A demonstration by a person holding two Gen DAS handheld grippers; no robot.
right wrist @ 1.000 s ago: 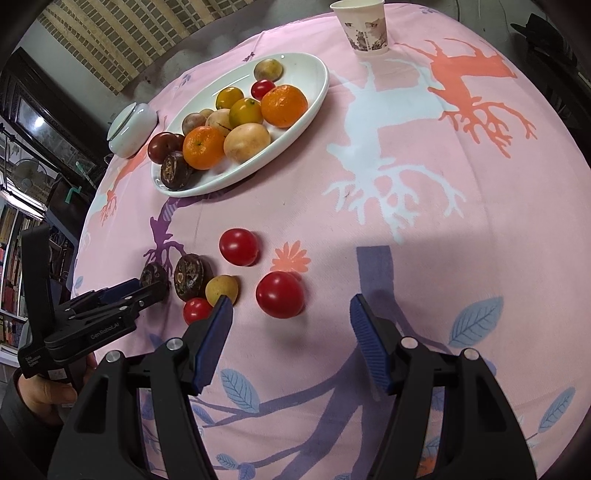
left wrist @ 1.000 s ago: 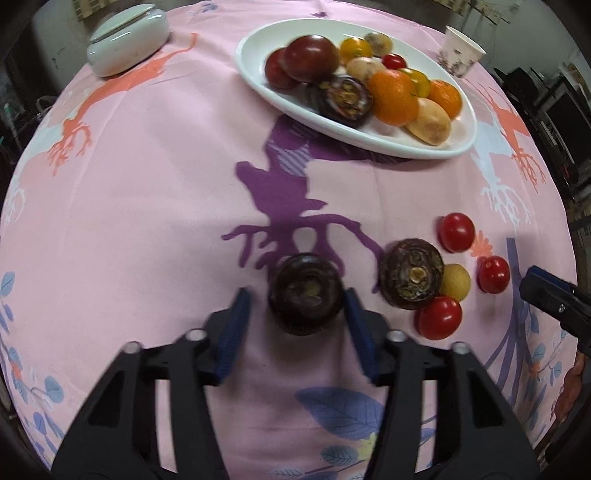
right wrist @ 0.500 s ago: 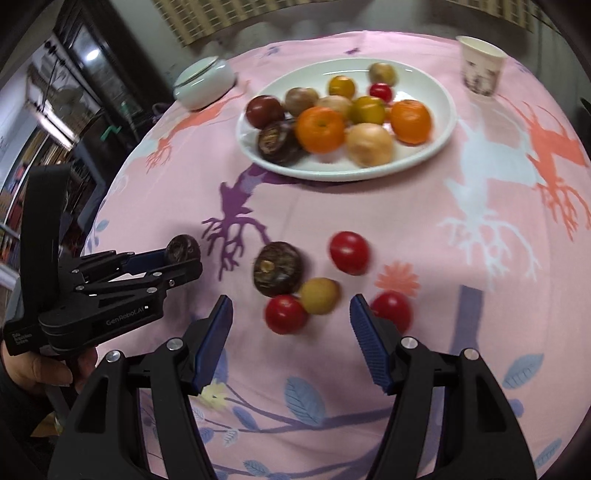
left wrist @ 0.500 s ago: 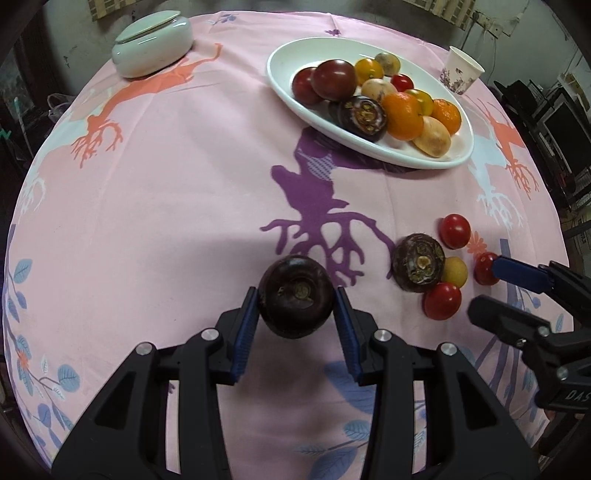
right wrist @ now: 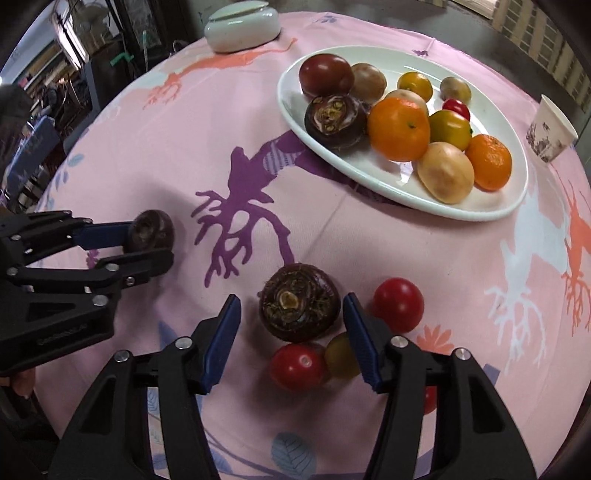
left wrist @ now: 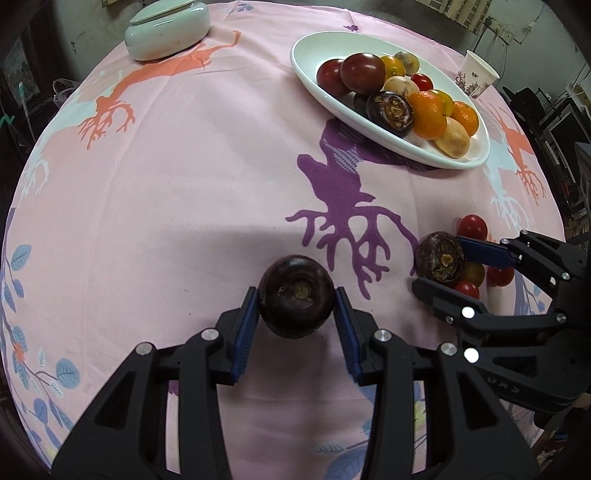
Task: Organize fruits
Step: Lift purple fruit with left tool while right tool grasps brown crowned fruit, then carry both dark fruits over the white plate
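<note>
My left gripper (left wrist: 295, 299) is shut on a dark purple round fruit (left wrist: 295, 295), held just above the pink tablecloth; the same pair shows in the right wrist view as left gripper (right wrist: 147, 240) and fruit (right wrist: 151, 230). My right gripper (right wrist: 291, 325) points down over a second dark fruit (right wrist: 299, 301) with a rough brown top. Its jaws are closing with that fruit between them, and a gap still shows at the left pad. This second fruit (left wrist: 439, 258) lies on the cloth among two red tomatoes (right wrist: 398, 303) (right wrist: 298, 365) and a small yellow fruit (right wrist: 340, 356).
A white oval plate (right wrist: 406, 199) at the back holds oranges, a dark fruit, tomatoes and pale fruits. A paper cup (right wrist: 550, 133) stands at the far right. A lidded white dish (right wrist: 242, 24) sits at the far left. Dark furniture surrounds the round table.
The right gripper has swung left across the loose fruits, rolled, and narrowed its jaws around the second dark fruit. The left gripper has kept its dark fruit and drifted slightly.
</note>
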